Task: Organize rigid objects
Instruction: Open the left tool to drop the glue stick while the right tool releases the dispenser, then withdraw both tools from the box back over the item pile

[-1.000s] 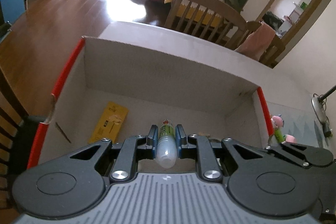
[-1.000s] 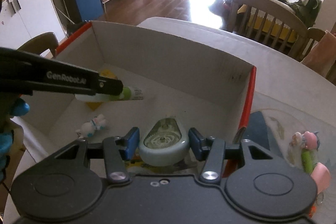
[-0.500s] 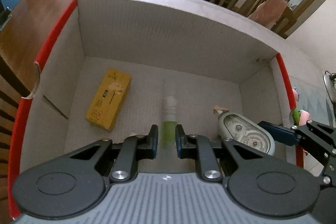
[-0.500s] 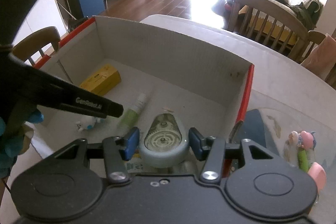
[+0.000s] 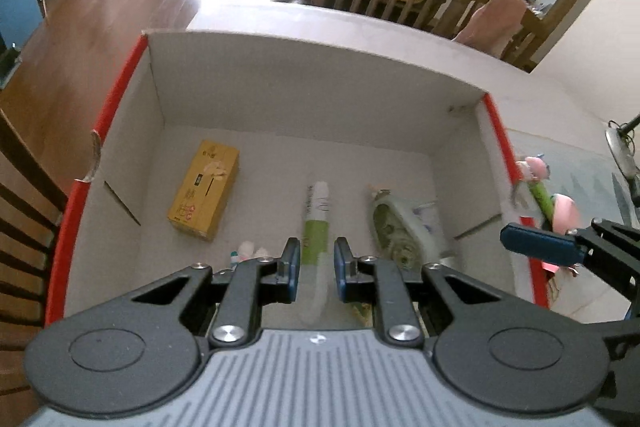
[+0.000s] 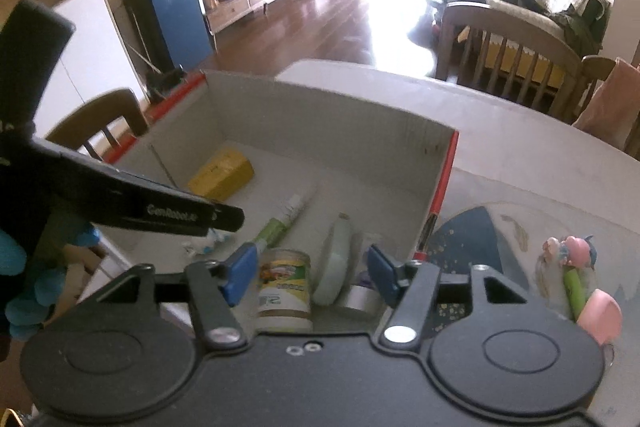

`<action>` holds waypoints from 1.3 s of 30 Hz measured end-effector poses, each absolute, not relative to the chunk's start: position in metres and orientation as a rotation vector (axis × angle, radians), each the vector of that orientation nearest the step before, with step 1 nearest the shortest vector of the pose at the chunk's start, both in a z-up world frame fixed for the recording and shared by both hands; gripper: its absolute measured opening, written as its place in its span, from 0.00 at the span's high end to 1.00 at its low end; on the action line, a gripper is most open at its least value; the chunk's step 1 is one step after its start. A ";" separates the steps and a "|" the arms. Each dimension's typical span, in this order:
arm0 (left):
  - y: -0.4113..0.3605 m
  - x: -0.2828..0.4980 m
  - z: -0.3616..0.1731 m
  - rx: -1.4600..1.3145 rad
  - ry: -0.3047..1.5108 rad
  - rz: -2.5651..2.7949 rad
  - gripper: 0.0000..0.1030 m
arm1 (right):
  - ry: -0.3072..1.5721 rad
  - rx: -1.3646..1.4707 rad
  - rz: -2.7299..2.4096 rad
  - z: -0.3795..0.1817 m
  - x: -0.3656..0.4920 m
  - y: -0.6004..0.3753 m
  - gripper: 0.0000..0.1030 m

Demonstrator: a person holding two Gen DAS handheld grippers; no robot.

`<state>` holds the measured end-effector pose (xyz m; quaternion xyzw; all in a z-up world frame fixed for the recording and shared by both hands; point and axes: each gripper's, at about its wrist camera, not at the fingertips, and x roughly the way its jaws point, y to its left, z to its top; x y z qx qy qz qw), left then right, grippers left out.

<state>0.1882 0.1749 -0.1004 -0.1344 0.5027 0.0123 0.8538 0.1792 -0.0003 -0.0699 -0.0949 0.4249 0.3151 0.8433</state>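
Observation:
An open cardboard box (image 5: 320, 99) with red edges holds the sorted items. A white and green tube (image 5: 316, 219) lies on its floor, seen through the narrow gap of my left gripper (image 5: 316, 263), which hovers above it, shut and holding nothing. My right gripper (image 6: 310, 273) has its jaws opening, and the pads touch nothing. Below them a pale green correction tape dispenser (image 6: 336, 267) stands on its edge on the box floor, beside a small labelled jar (image 6: 284, 291) and a silver roll (image 6: 360, 301). The dispenser (image 5: 400, 231) also shows in the left wrist view.
A yellow carton (image 5: 204, 191) and a small white figure (image 5: 248, 253) lie in the box. Pink toys and a green pen (image 6: 572, 267) sit on the table right of the box, by a dark blue mat (image 6: 468, 247). Wooden chairs stand beyond the table.
The tube left my left gripper and now lies on the box floor. My right gripper let go of the tape dispenser, widened its jaws and lifted away.

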 end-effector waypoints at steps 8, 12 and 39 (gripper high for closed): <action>0.165 0.156 -0.067 -0.231 0.976 0.008 0.84 | 0.824 -0.125 0.704 -0.037 0.156 -0.021 0.39; 0.156 0.150 -0.047 -0.213 0.935 -0.001 0.84 | 0.797 -0.083 0.717 -0.024 0.145 -0.032 0.37; 0.057 0.117 -0.015 -0.196 0.840 -0.133 0.50 | 0.717 0.064 0.637 -0.012 0.109 -0.162 0.20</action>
